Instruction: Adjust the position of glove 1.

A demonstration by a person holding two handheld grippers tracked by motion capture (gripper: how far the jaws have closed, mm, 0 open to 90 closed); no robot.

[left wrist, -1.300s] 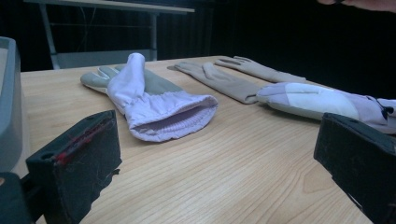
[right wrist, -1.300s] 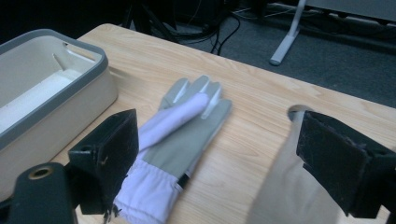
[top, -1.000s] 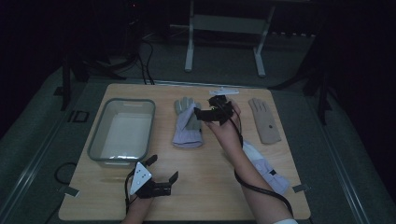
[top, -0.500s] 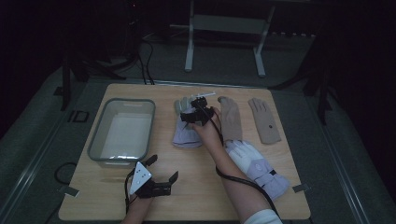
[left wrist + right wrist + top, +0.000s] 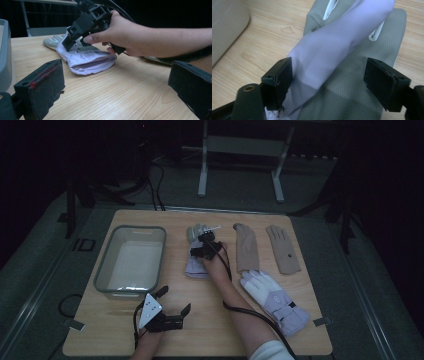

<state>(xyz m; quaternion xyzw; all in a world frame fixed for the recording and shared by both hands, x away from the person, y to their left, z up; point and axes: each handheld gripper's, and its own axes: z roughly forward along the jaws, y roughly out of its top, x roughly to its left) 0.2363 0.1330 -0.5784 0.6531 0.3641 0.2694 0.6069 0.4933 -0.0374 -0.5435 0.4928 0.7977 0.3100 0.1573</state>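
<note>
The right gripper [image 5: 206, 245] is down on the lavender ski glove [image 5: 196, 265] lying palm-up in the middle of the wooden table [image 5: 250, 320], just right of the grey plastic bin [image 5: 105, 270]. Its jaws have just been closing and straddle the glove's thumb and palm [image 5: 332, 75]; one pad [image 5: 278, 75] brushes the fabric, the other stands clear, so nothing is gripped yet. The left gripper [image 5: 172, 307] rests near the table's front edge with its jaws spread wide on nothing, well apart from the glove [image 5: 85, 60]
</note>
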